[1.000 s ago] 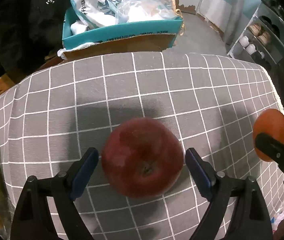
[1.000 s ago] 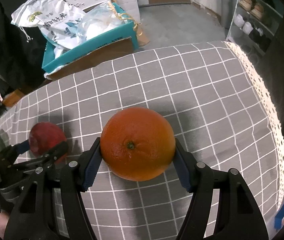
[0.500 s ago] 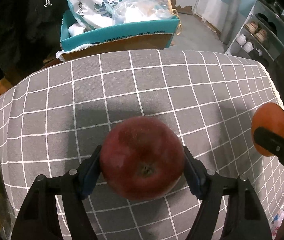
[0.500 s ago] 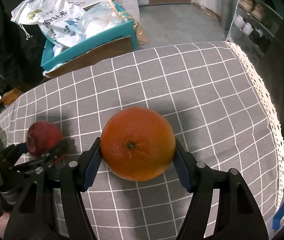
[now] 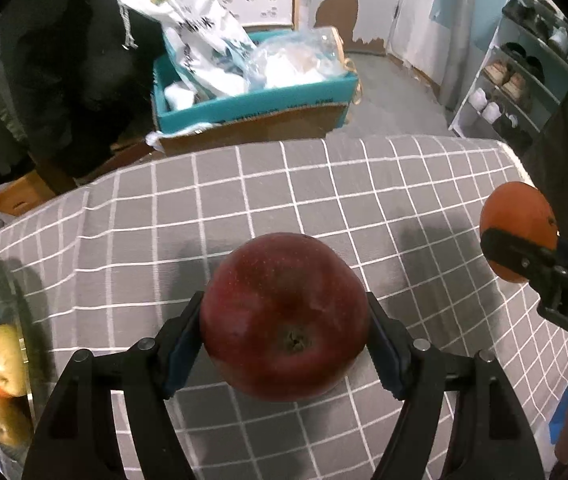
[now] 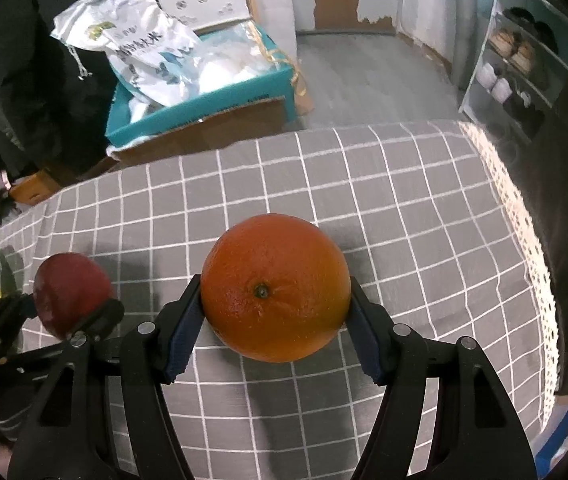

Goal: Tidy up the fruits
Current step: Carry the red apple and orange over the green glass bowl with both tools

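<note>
The left gripper (image 5: 286, 332) points steeply down toward the table, its 2 black fingers reaching forward from the bottom of its own view, and the blue pads press on both sides of a red apple (image 5: 284, 316). The jaws stand part open, closed only as far as the apple's width allows. The apple is carried clear above the grey checked tablecloth (image 5: 284, 184), with its shadow on the cloth beyond it. It is dark red with fine pale speckles and a dull lighter patch on its upper right, and its brown calyx end faces the camera.

The right gripper (image 6: 275, 316) is angled down in the same way and clamps an orange (image 6: 275, 288) between its blue pads, jaws likewise stopped at the fruit's width. The orange is held above the cloth, bright and evenly coloured, with a small dark navel facing the lens. In the left view it shows at the right edge; in the right view the apple shows at the left.

At the table's left edge a glass bowl (image 5: 1, 280) holds yellow and red fruits (image 5: 3, 360). Past the table a teal box (image 5: 251, 96) holds white bags (image 5: 203, 40).
</note>
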Available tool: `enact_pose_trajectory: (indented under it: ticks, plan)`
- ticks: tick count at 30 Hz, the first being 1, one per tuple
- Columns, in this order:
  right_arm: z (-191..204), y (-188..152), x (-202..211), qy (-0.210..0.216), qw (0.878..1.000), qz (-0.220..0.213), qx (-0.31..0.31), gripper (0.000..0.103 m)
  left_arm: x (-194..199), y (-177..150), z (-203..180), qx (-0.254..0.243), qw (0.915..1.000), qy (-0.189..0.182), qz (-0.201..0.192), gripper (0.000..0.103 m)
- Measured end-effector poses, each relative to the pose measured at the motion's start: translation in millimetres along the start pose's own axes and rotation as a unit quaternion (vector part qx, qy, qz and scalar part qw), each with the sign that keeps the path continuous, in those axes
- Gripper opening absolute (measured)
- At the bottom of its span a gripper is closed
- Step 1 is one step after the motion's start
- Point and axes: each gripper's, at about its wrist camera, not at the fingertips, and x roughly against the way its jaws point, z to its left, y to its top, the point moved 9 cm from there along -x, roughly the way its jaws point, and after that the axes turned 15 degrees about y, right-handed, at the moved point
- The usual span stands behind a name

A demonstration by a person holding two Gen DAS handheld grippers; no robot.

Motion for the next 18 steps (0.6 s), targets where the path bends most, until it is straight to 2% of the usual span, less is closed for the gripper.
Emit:
enact_pose_trajectory:
  ticks: [6, 18]
  plan:
    - [25.2, 7.2, 17.8, 0.002, 0.999, -0.016, 0.033, 0.067, 35.9, 5.4, 24.6, 0.019, 0.9993, 0.006, -0.031, 0.076]
    - [92.1, 13.8, 52.6, 0.038, 0.994, -0.048, 0.09, 0.067, 98.0, 6.4, 90.1, 0.073, 0.9946, 0.012, -0.074, 0.076]
